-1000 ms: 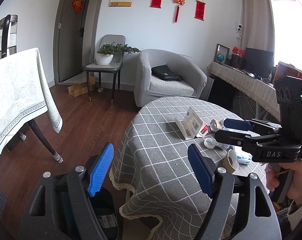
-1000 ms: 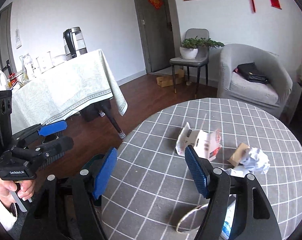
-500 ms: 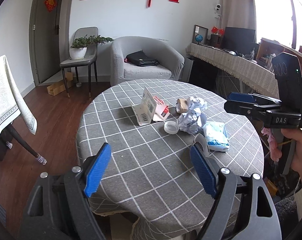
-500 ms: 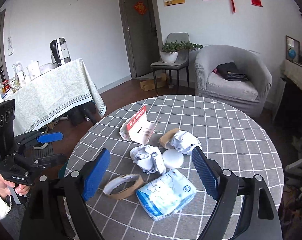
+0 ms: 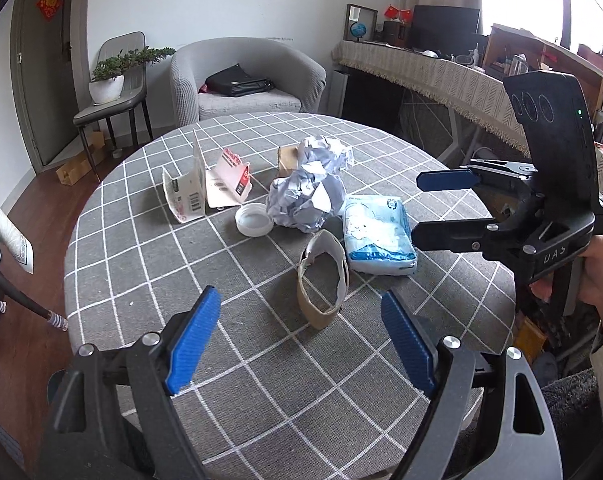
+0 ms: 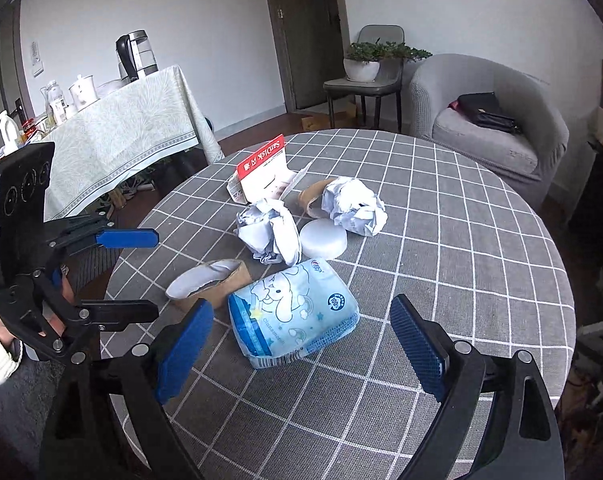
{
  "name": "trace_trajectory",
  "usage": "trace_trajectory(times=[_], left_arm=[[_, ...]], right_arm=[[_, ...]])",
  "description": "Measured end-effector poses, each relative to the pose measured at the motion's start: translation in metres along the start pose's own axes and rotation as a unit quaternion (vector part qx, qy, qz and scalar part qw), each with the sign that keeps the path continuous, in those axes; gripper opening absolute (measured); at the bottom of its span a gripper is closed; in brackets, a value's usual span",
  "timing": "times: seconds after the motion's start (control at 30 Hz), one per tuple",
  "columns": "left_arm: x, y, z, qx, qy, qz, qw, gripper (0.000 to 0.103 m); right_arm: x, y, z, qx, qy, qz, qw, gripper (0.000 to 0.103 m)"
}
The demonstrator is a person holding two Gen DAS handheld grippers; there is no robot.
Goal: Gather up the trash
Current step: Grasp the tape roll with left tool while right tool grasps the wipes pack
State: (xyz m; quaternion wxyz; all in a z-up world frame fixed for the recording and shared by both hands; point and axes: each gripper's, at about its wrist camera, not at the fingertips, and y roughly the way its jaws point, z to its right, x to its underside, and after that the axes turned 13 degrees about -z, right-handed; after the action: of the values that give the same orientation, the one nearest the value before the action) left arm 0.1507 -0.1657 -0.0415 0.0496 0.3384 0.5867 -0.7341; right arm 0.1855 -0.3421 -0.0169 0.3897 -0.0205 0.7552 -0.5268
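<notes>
Lying mid-table on the checked cloth: crumpled paper balls, a torn cardboard ring, a white lid, a blue cartoon tissue pack, a red "SanDisk" card. Left gripper gapes empty; right gripper is opening, nothing between its jaws.

desk cloth: I see woven grey fabric with a white grid, matt.
crumpled paper: creased white paper, dull.
tissue pack: glossy plastic film, printed (it catches the window light).
cardboard ring: brown card, torn edge, whitish inside.
cap: smooth white plastic.
torn box: printed card.
left gripper: matt black plastic, ribbed blue pads, metal screws.
floor: polished dark wood.
</notes>
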Motion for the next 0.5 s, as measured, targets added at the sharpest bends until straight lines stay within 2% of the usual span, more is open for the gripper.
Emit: trace_trajectory(times=[0.1,0.27,0.5], left_arm=[[-0.004,0.011,0.002,0.005,0.0,-0.012,0.9999,0.081],[-0.011,0.025,0.005,0.013,0.001,-0.025,0.9996,0.07],[-0.013,0.034,0.009,0.014,0.002,-0.026,0.9996,0.067]], right_arm=[[0.001,0.005,-0.001,-0.015,-0.006,-0.01,1.0,0.091],[0.006,0.008,0.003,-0.012,-0.007,-0.024,1.0,0.091],[0.014,0.01,0.01,-0.014,-0.009,-0.031,0.999,0.092]])
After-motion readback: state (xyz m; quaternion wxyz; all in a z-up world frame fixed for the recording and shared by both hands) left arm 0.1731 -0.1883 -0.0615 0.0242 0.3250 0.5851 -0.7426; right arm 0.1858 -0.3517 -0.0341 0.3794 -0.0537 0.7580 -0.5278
